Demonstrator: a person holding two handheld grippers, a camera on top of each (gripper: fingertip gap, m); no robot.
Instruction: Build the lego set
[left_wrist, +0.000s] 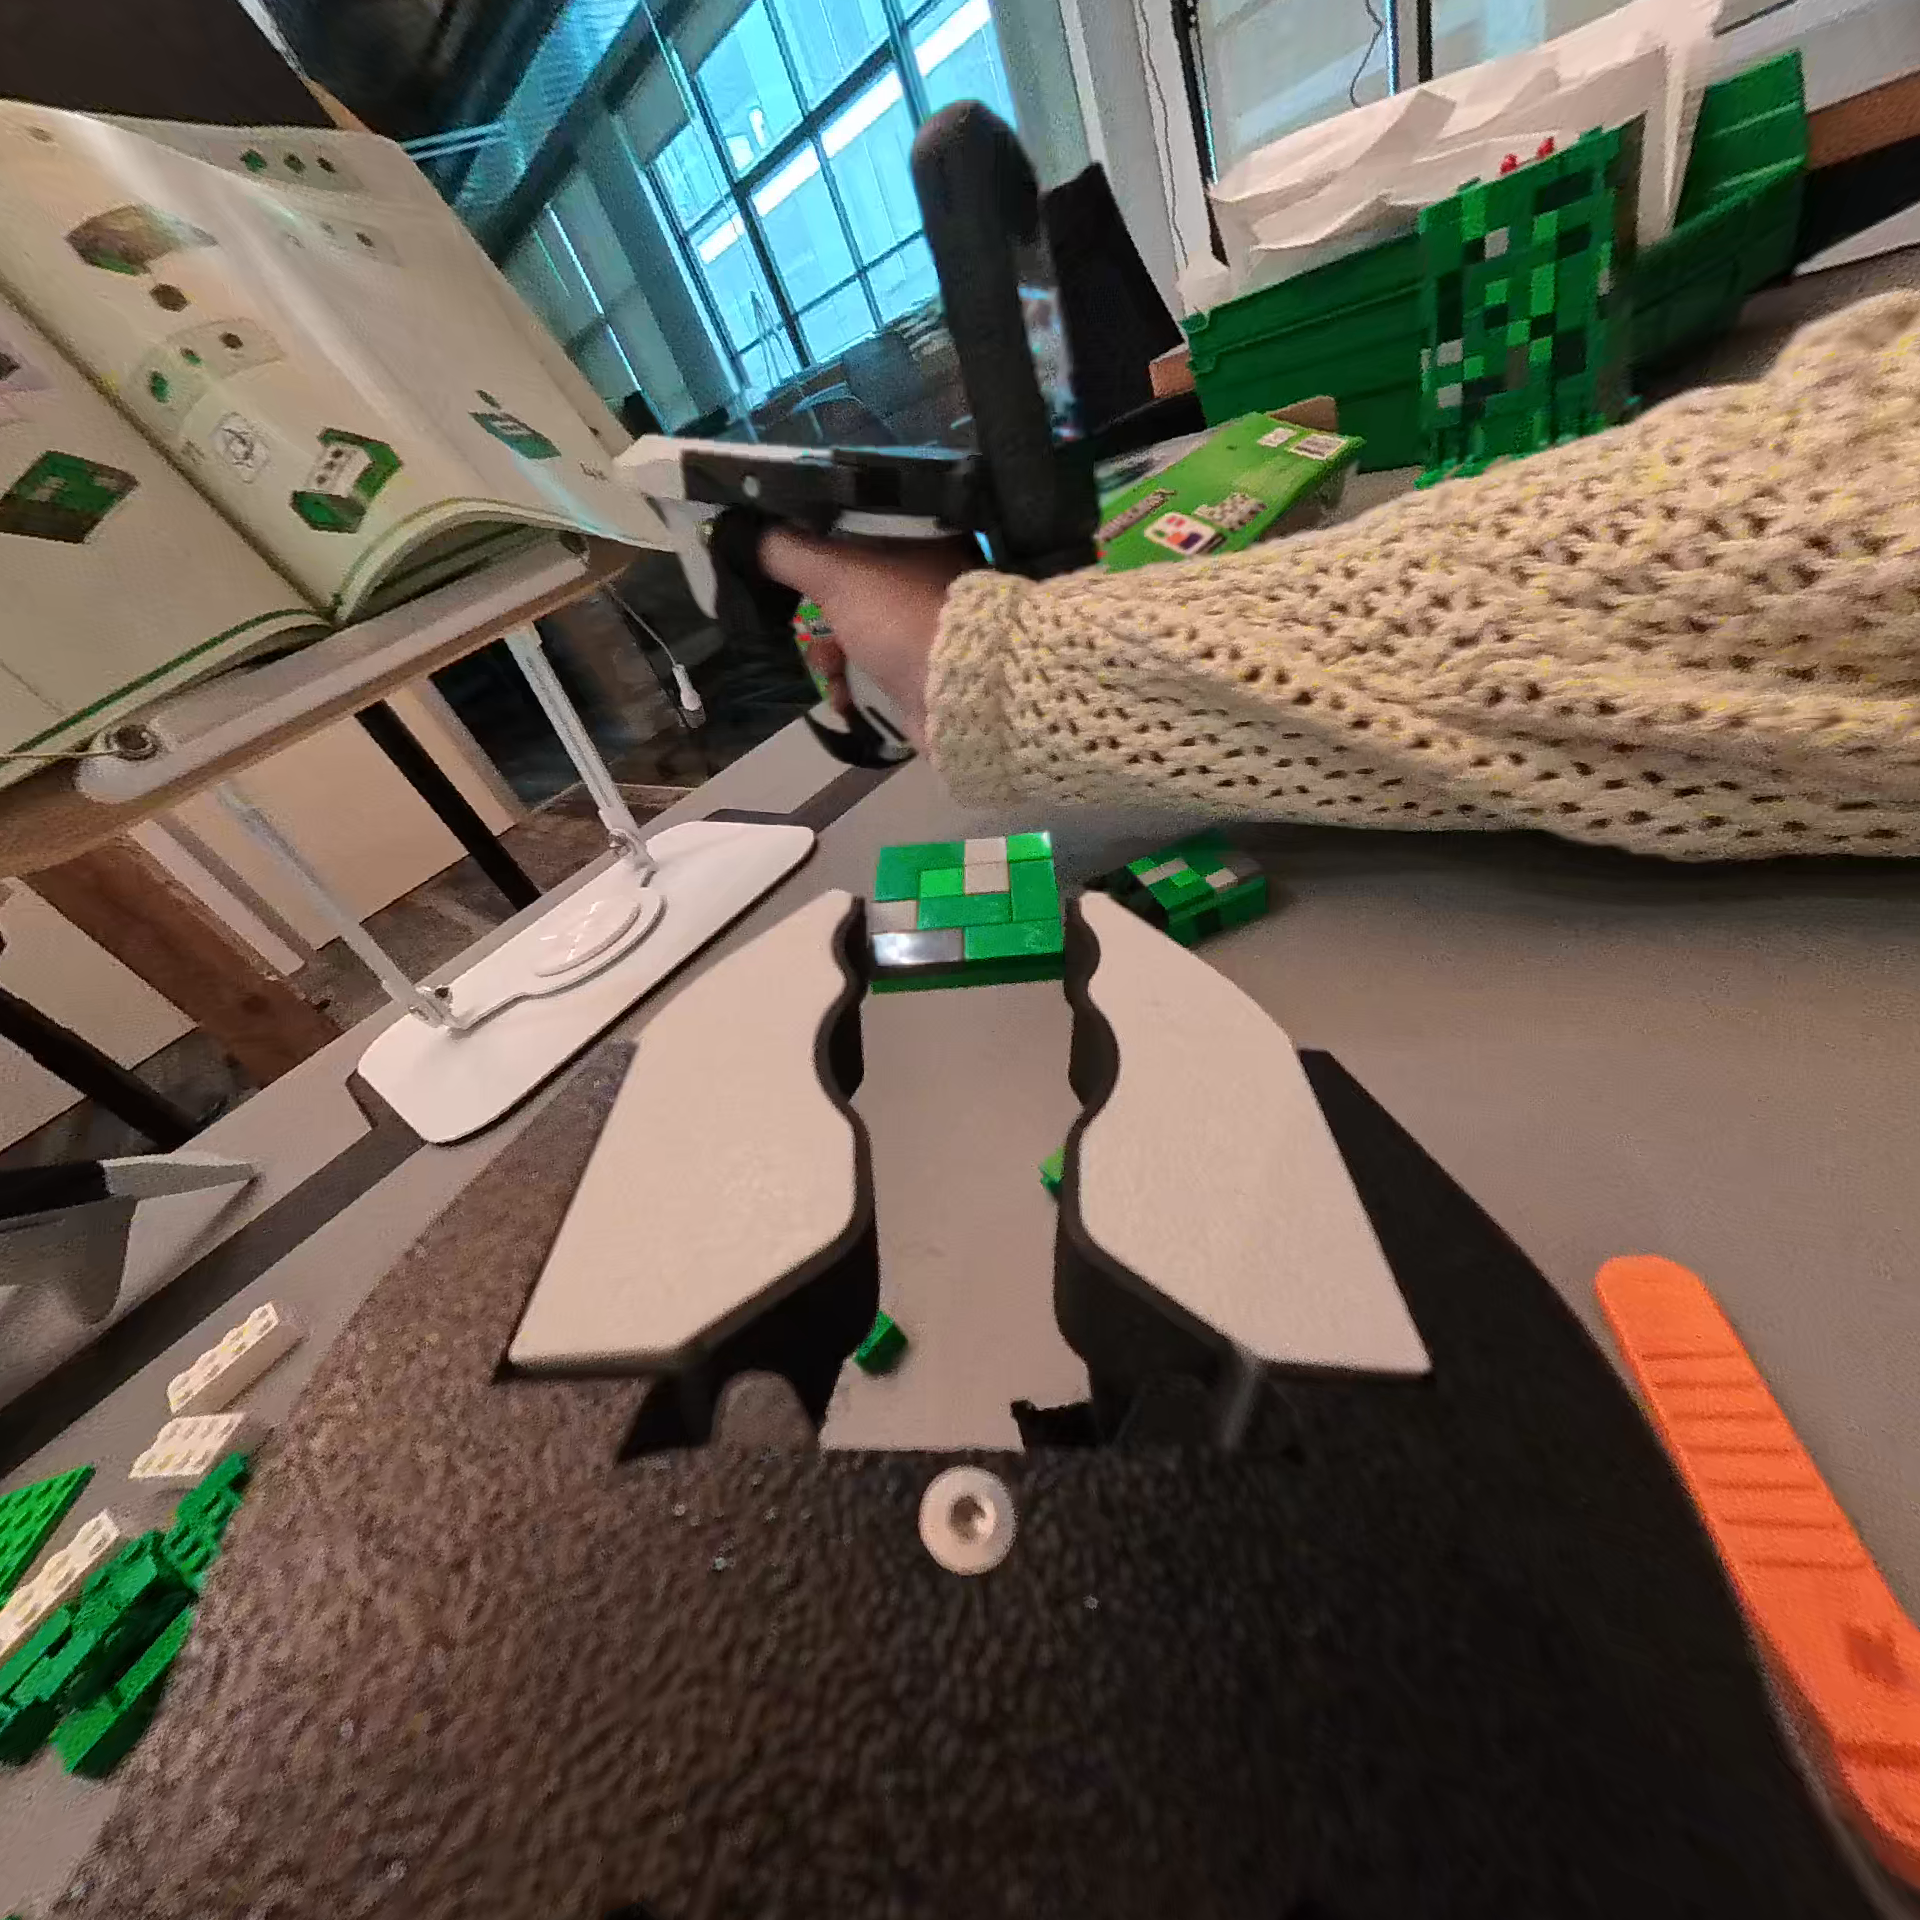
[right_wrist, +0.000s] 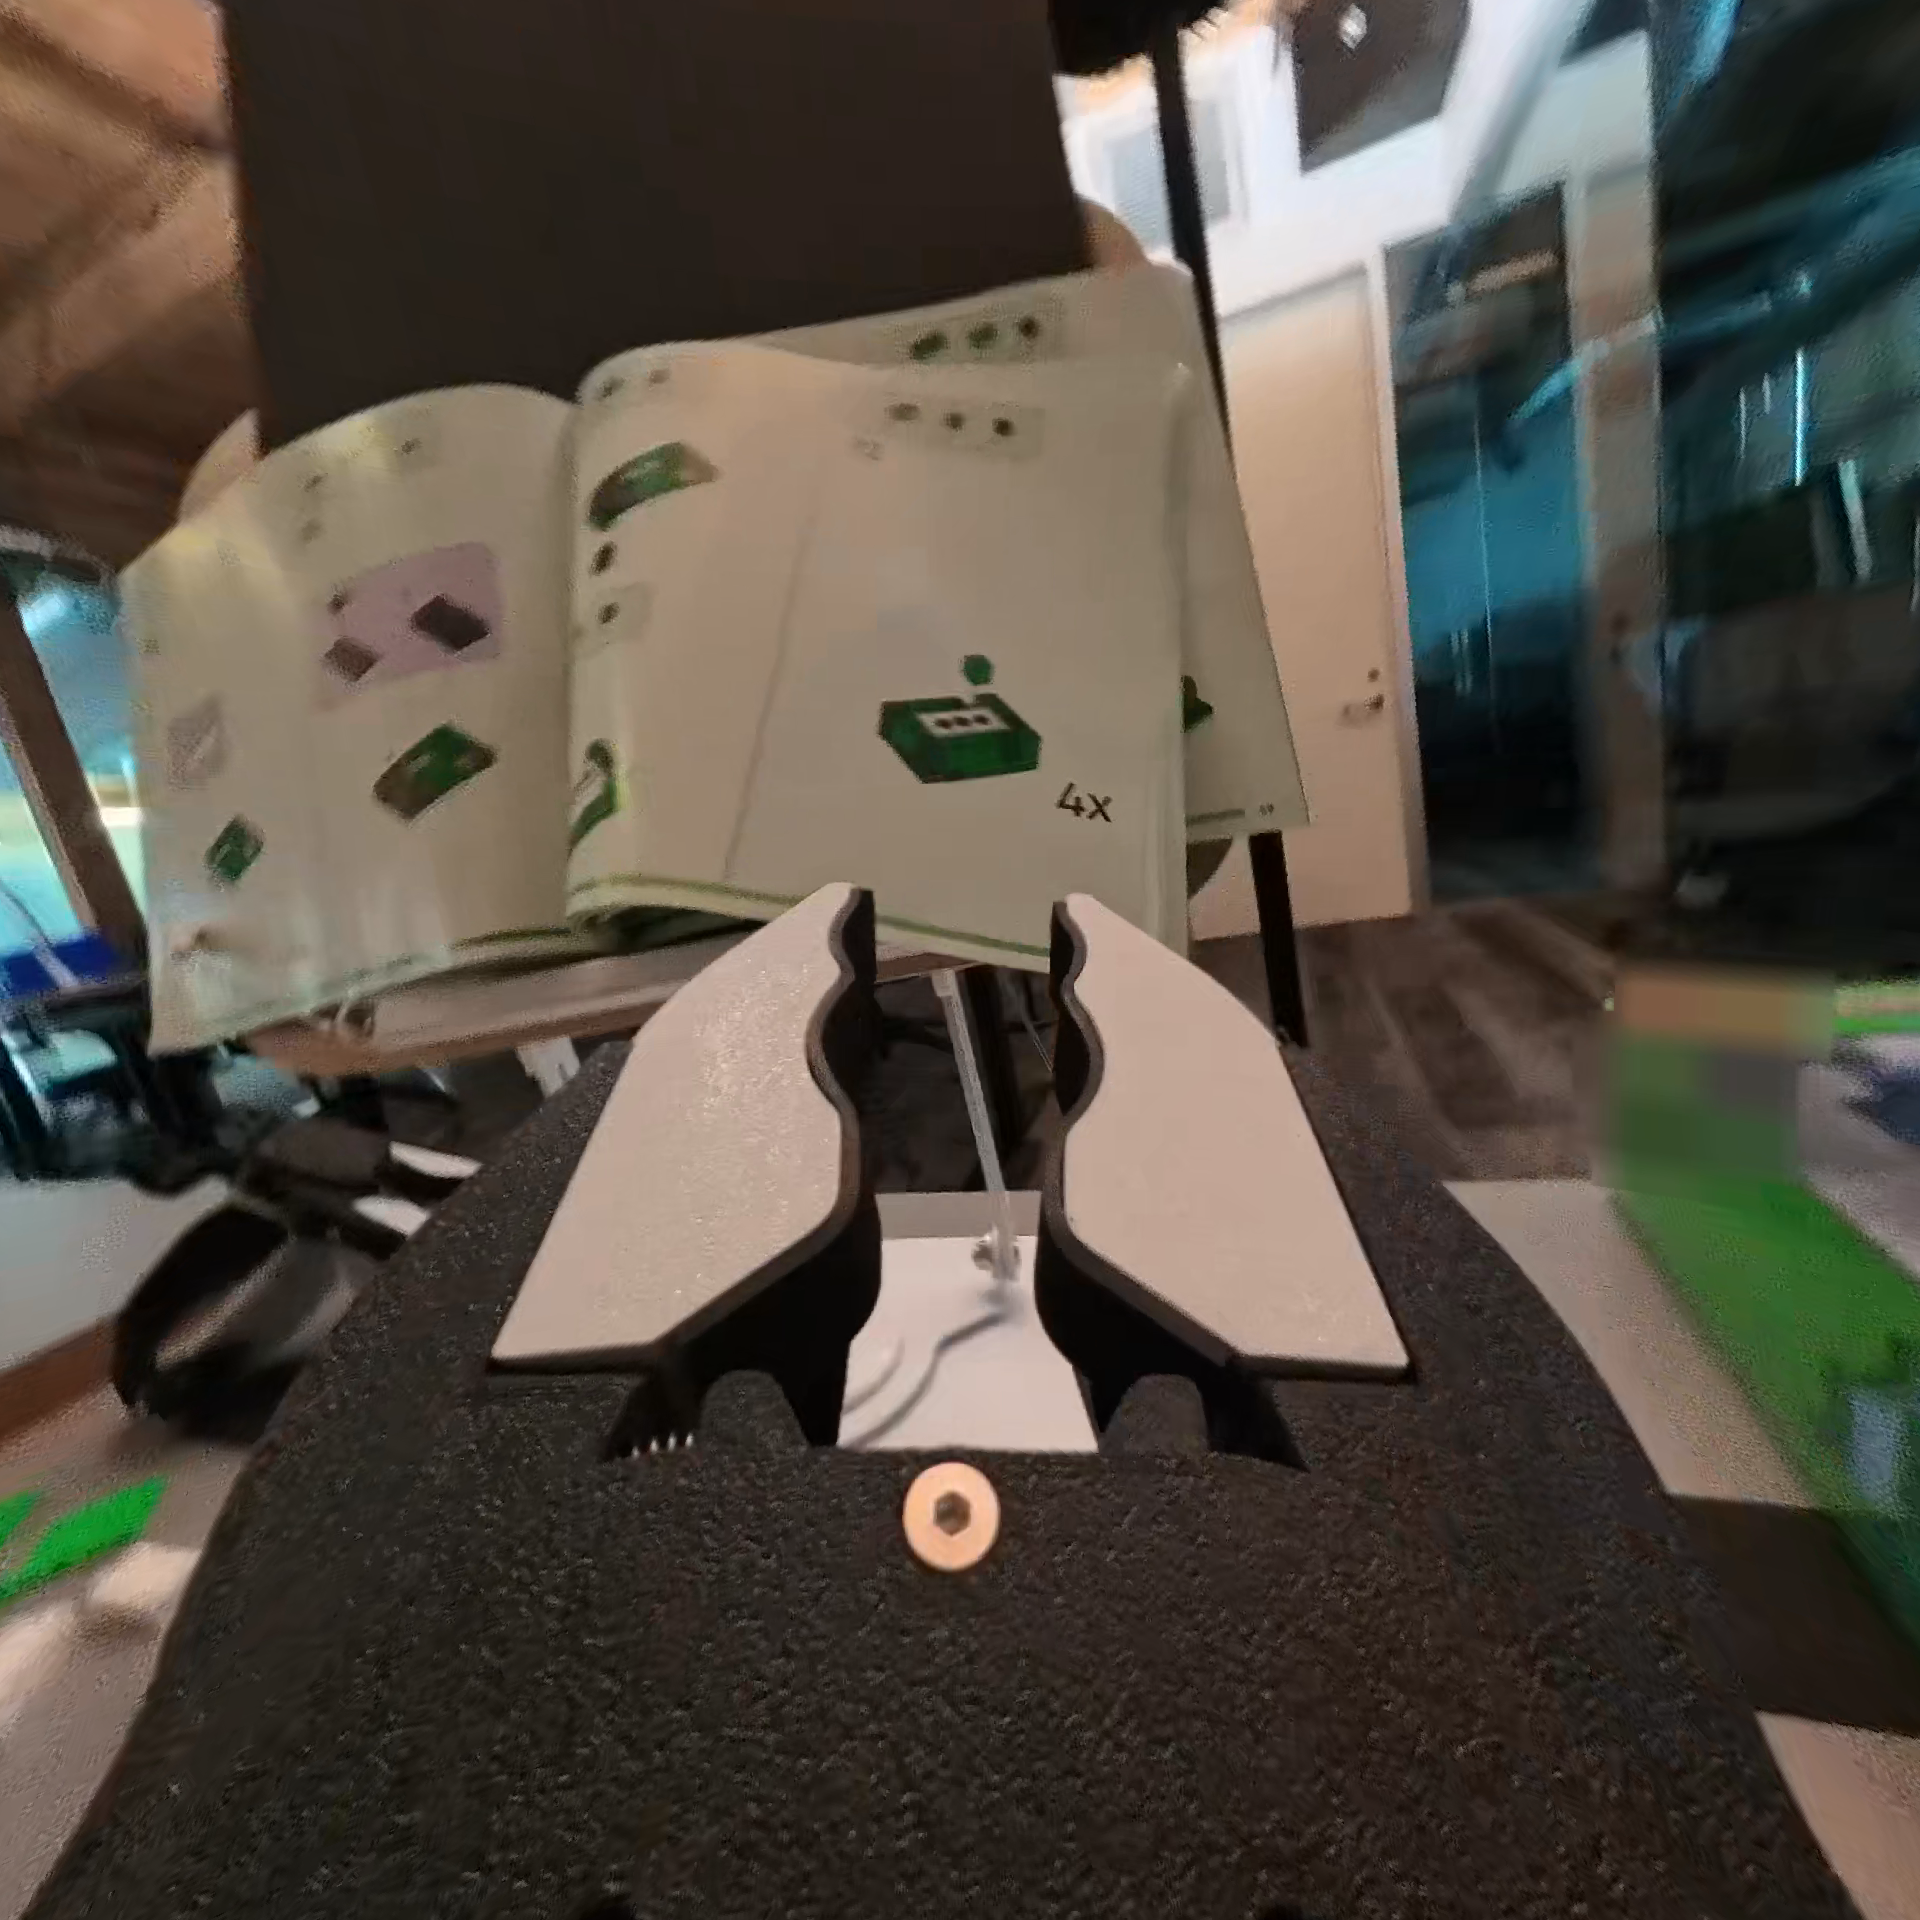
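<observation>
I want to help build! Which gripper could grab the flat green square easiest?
Probably left. The left gripper is open, right at the flat green square. The right gripper faces the instruction book.

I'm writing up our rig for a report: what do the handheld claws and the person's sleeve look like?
Each claw, left and right, has two pale grey fingers with wavy black inner edges on a textured black body with one silver screw. The right one has a black loop handle. The sleeve is chunky cream open knit.
</observation>
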